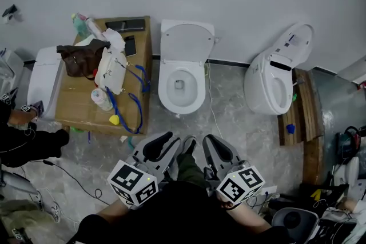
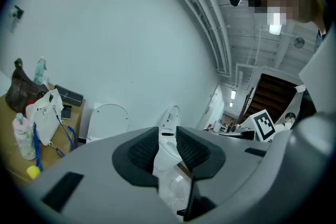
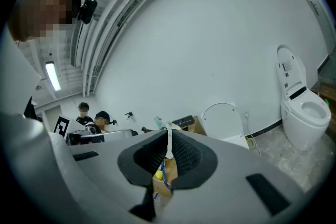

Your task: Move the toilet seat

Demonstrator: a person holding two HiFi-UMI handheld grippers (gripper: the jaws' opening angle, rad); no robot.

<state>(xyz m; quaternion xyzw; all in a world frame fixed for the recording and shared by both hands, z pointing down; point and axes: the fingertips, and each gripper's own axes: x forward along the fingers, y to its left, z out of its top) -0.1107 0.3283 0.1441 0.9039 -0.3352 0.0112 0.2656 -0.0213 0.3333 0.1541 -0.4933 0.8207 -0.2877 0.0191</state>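
Between the pads of the left gripper: a narrow gap, nothing in it. Right gripper pads nearly together, also empty. Both well short of the toilet seat on the middle toilet ahead, cover raised against the wall, wooden table just beside.

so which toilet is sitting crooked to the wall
The right-hand toilet, beside the wooden pallet: its bowl points off at a slant. The middle toilet, next to the wooden table, faces straight out from the wall.

Bare floor before middle toilet, cluttered table crowding left, second toilet right
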